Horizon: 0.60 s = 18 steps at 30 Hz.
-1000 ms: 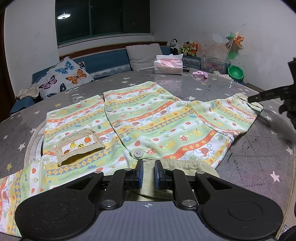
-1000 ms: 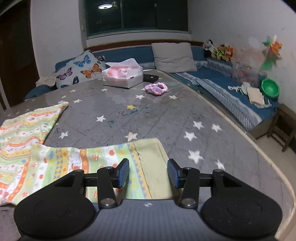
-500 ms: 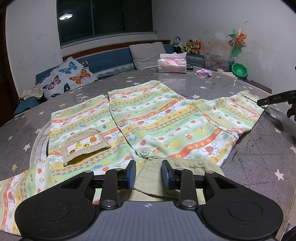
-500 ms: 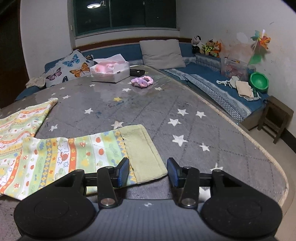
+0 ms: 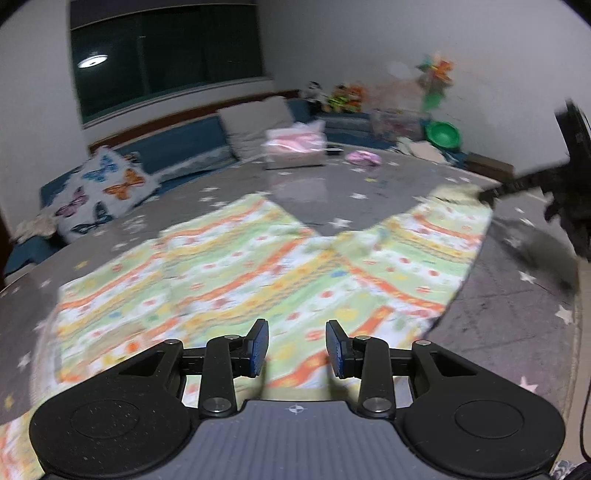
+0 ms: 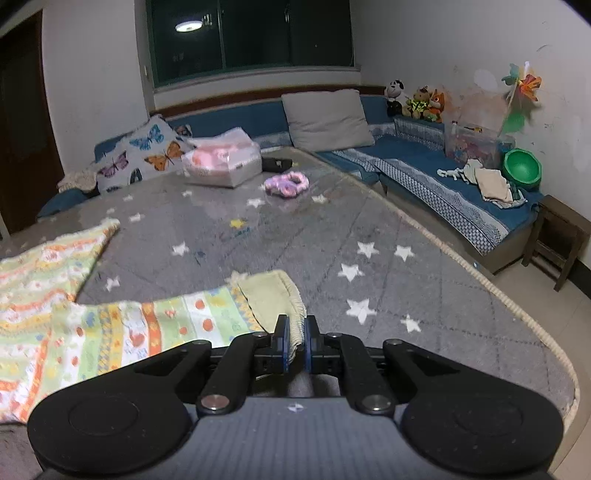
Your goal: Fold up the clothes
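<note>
Your light is one ceiling lamp, seen mirrored in the dark window [image 6: 251, 35] far ahead of the right gripper [image 6: 294, 344]; the room is dim with a grey cast. Ahead of your left gripper [image 5: 297, 349] everything smears with motion blur, the garment [image 5: 236, 280] worst. Your right view is sharper. Both bend at the edges and darken in the corners.

Left gripper [image 5: 297, 347] now wide open and lifted off the shirt [image 5: 258, 273], right gripper [image 6: 294, 341] newly clamped on the cuff [image 6: 275, 299].
</note>
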{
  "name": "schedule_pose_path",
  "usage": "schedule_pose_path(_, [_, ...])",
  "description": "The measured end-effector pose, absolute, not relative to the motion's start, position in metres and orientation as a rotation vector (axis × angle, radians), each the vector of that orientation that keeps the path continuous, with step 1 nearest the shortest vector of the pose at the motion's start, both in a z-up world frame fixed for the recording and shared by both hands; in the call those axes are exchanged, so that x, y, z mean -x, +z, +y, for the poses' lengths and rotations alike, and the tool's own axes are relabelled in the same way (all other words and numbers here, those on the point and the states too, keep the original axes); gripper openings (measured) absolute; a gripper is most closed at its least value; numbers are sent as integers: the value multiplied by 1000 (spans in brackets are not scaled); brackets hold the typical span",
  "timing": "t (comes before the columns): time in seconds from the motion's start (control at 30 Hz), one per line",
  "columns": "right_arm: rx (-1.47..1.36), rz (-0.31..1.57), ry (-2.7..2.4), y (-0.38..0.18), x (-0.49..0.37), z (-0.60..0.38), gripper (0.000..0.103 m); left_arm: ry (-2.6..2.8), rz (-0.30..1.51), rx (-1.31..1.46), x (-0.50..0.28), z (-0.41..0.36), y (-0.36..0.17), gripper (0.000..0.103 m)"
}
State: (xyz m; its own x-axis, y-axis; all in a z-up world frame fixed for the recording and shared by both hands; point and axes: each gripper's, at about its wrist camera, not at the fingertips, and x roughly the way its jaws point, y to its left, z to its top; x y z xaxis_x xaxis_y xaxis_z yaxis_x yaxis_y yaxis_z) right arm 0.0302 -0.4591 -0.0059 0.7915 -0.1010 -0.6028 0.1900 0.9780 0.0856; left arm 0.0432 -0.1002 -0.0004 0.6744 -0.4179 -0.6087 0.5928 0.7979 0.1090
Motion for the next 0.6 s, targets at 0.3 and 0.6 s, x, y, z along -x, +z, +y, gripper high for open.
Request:
schedule_pose_path(0.3, [-178, 504, -39, 59, -23, -441, 7, -662, 606, -359, -42, -139, -21, 36])
schedule_pose_path(0.6, [-62, 383, 268, 134, -38, -343, 6, -597, 542, -275, -34, -100, 2, 37])
